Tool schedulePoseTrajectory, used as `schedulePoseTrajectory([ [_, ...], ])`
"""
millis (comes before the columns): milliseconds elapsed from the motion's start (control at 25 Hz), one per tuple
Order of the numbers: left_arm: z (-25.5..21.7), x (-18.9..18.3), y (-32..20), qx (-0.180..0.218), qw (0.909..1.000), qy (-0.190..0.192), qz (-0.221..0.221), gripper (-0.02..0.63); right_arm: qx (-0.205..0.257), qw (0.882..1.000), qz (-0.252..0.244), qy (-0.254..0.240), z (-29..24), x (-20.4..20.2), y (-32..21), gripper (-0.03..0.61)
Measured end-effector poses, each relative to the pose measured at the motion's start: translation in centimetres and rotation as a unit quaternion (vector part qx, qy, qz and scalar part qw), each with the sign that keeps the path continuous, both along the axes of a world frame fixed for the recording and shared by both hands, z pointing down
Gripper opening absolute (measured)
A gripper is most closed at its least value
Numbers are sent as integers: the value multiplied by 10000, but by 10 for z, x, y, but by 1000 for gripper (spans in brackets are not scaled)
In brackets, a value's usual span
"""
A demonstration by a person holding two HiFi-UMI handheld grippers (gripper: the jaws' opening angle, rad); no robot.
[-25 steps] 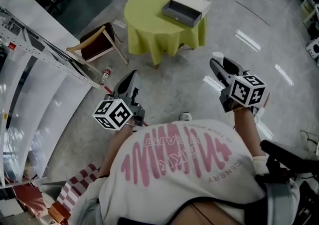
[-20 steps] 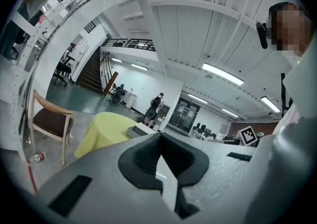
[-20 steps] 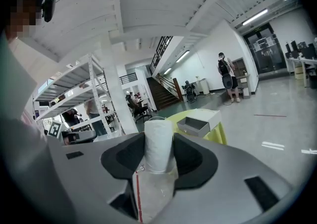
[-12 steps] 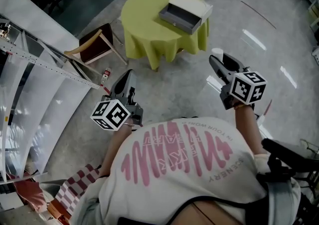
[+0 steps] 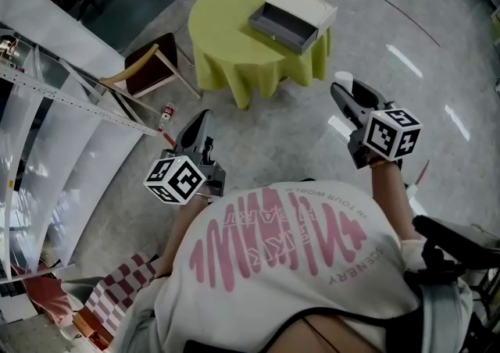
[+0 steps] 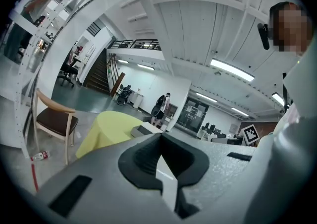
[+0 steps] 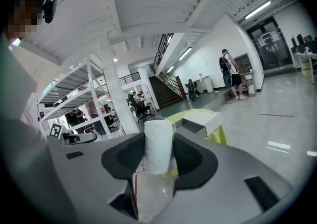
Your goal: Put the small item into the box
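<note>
As the right gripper (image 5: 339, 90) holds one roll (image 7: 159, 143), one box (image 5: 291, 14) lies open.

Left gripper (image 5: 203, 115), right gripper (image 5: 342, 87) advanced toward yellow-clothed bench (image 5: 234, 27); bench, open box (image 5: 291, 23) now slightly larger, nearer in upper frame.

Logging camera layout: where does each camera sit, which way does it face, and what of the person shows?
Head view: on the person's head, facing steeply down; shirt, forearms, left gripper and right gripper show.
Left gripper view: on the left gripper, along its shut, empty jaws toward the chair; shirt at right.
Right gripper view: on the right gripper, along jaws clamped on a white roll; shirt at left.
Shared: all three show the yellow-clothed table and open box.
</note>
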State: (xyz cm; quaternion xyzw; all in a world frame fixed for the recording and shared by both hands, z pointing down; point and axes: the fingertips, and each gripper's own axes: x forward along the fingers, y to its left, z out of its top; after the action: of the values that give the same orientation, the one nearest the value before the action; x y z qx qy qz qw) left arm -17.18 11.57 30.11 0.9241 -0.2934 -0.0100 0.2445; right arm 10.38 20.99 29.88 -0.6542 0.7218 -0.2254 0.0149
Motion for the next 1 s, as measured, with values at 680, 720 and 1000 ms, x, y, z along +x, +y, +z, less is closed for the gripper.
schedulePoseTrajectory([
  [680, 15, 25, -5, -130, 9999, -47, 53, 6, -93, 9999, 88, -56, 15, 25, 1, 178],
  [720, 16, 26, -5, -157, 9999, -38, 46, 8, -110, 9999, 80, -47, 16, 26, 1, 178],
  [1000, 20, 37, -5, -190, 9998, -68, 91, 6, -197, 9997, 68, -129, 26, 31, 2, 178],
])
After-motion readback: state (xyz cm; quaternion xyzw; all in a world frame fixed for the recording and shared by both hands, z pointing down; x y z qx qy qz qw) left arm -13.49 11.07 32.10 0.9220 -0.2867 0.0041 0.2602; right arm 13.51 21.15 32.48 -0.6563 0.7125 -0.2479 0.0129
